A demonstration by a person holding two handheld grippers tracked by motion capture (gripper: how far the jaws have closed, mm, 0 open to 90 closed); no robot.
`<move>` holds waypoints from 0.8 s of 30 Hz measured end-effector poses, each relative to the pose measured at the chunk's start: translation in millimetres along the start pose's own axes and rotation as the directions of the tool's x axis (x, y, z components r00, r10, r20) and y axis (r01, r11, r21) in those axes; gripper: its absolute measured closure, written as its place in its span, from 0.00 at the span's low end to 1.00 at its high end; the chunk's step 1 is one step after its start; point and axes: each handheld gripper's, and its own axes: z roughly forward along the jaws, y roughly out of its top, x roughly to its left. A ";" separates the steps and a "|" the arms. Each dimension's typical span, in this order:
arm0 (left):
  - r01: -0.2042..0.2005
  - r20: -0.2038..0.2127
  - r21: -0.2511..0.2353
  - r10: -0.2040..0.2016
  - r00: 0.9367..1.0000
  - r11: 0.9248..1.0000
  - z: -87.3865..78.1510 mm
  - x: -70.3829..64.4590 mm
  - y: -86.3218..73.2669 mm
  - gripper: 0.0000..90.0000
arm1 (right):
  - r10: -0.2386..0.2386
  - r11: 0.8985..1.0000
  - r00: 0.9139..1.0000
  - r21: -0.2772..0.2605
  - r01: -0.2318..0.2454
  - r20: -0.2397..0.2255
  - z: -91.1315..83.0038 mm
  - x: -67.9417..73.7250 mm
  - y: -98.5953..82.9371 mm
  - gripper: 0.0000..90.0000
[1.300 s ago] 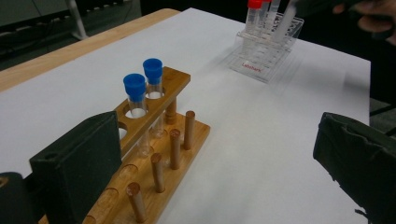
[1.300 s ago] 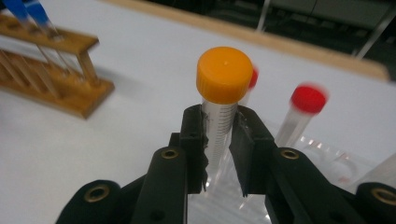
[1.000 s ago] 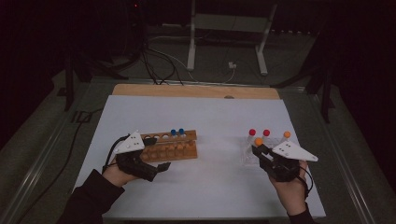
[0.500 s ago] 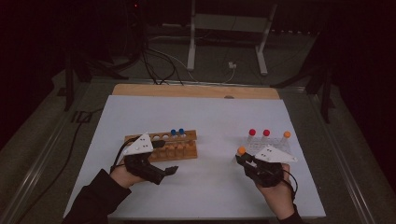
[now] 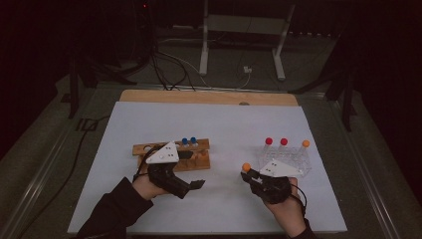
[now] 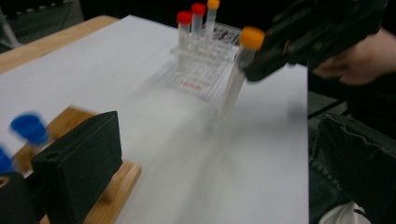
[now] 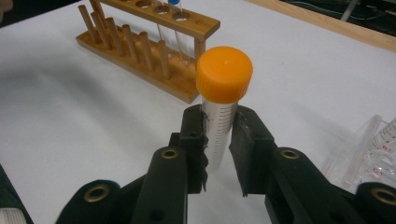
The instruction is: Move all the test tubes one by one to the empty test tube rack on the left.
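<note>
An orange-capped clear tube (image 7: 224,74) stands upright in my right gripper (image 7: 218,135), whose jaws are shut on its marked wall. In the high view that right gripper (image 5: 249,175) holds the tube (image 5: 246,166) above the white mat, left of the clear plastic rack (image 5: 293,167). The rack carries two red-capped tubes (image 5: 269,141) and one orange-capped tube (image 5: 305,144). My left gripper (image 5: 191,170) sits by the wooden rack (image 5: 144,149), open with nothing in it; one black finger (image 6: 79,158) hangs over the wood. Blue-capped tubes (image 5: 189,142) stand in the wooden rack.
A white mat (image 5: 219,119) covers the table, with a wooden board edge (image 5: 209,97) behind it. Beyond that stand a metal stand (image 5: 204,45) and cables (image 5: 169,64) on the floor. The person's sleeve (image 5: 112,211) comes in at the lower left.
My right gripper has carried the orange-capped tube left and toward the person, away from the clear rack. My left gripper has shifted right along the wooden rack.
</note>
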 end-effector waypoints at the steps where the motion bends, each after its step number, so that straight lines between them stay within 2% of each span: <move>1: -0.002 0.005 -0.006 0.002 1.000 1.000 1.8 -0.9 3.8 0.03 | 0.003 1.000 1.000 0.000 -0.003 -0.003 0.5 0.6 -0.1 0.84; 3: -0.013 0.022 -0.016 0.013 1.000 1.000 6.4 -3.1 10.9 0.03 | -0.004 1.000 1.000 0.002 0.004 -0.006 1.1 1.5 -0.3 0.84; 9: -0.039 0.027 -0.025 0.040 0.999 0.999 24.4 -9.6 29.0 0.08 | -0.006 1.000 1.000 0.002 0.006 -0.018 1.3 4.9 -0.2 0.84; 12: -0.045 0.019 -0.027 0.045 0.999 0.999 34.7 -11.4 34.8 0.18 | -0.008 1.000 1.000 -0.002 0.008 -0.020 1.0 4.8 -0.2 0.84; 16: -0.054 0.014 -0.031 0.055 0.998 0.998 46.9 -14.0 39.1 0.24 | -0.011 1.000 1.000 -0.002 0.011 -0.024 0.8 5.1 -0.2 0.84; 21: -0.067 0.053 -0.037 0.069 0.996 0.997 62.8 -19.3 40.7 0.31 | -0.009 1.000 1.000 -0.002 0.009 -0.025 1.0 5.2 -0.1 0.84; 24: -0.075 0.064 -0.036 0.077 0.995 0.997 70.7 -22.4 40.9 0.38 | -0.010 1.000 1.000 -0.002 0.010 -0.026 1.0 5.1 -0.2 0.84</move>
